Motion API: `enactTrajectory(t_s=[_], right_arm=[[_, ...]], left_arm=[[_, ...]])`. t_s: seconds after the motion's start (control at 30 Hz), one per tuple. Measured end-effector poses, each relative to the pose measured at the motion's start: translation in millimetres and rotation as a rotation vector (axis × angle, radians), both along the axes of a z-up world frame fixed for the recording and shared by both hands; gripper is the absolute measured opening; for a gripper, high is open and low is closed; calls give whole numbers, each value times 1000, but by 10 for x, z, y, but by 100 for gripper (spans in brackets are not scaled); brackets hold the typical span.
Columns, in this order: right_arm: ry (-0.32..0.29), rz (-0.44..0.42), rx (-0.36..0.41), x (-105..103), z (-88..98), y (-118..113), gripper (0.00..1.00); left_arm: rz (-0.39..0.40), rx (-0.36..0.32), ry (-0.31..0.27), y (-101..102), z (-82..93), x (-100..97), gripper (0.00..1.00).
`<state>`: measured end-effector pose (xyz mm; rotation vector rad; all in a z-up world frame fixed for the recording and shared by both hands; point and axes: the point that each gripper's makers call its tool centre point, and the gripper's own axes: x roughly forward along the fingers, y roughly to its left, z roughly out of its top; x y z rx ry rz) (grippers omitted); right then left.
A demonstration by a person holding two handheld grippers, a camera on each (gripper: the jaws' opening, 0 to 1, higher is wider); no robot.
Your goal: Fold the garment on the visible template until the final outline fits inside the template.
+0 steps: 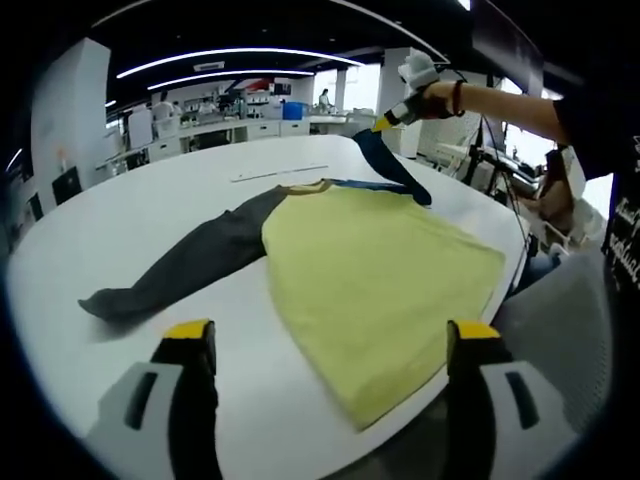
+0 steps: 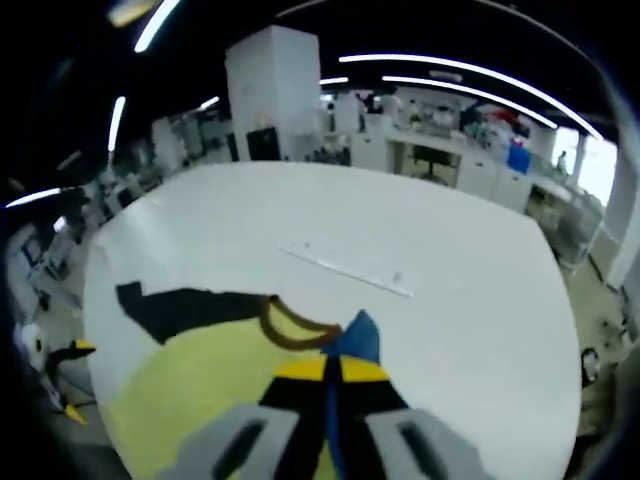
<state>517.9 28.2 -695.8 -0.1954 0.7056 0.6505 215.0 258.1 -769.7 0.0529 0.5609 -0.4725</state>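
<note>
One garment, a yellow shirt (image 1: 375,290) with two dark sleeves, lies spread on a white table (image 1: 150,210) in the left gripper view. The gray sleeve (image 1: 175,270) stretches flat toward the left of that view, its cuff resting on bare tabletop. The blue sleeve (image 1: 392,168) is lifted off the surface, its end pinched by the right gripper (image 1: 385,122), which a person's hand (image 1: 430,95) holds above the far side of the shirt. The left gripper (image 1: 330,345) hovers over the near hem with its two yellow-tipped jaws spread wide apart and nothing between them.

In the right gripper view the right gripper (image 2: 328,372) shows its jaws pressed together on the blue sleeve (image 2: 355,335), which rises between the yellow tips. The brown collar (image 2: 295,325) sits just beyond them, and the gray sleeve (image 2: 190,305) runs off to the left. The shirt's lower body is cut off by the jaws and the view's bottom.

The shirt's near right corner hangs at or slightly over the table edge in the left gripper view; which cannot be told. One thin pale strip (image 2: 345,272) lies on the table beyond the collar, well apart from the shirt; what it is cannot be made out. No template outline can be distinguished on the surface. Broad bare tabletop surrounds the shirt on the far and left sides. Background desks and shelving are blurred.
</note>
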Motion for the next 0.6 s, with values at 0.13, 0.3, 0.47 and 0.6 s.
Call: enactTrajectory(t_s=[0.13, 0.3, 0.47, 0.6], right_arm=[[-10, 23, 8, -15, 44, 134, 0], [-31, 53, 13, -33, 91, 323, 0], [-42, 70, 18, -29, 110, 496, 0], [-55, 87, 21, -3, 134, 627, 0]], left_arm=[[-4, -2, 1, -12, 1, -4, 93], [-3, -6, 0, -6, -4, -15, 93], [-5, -11, 6, -3, -32, -29, 93], [-14, -10, 12, -26, -53, -36, 93]])
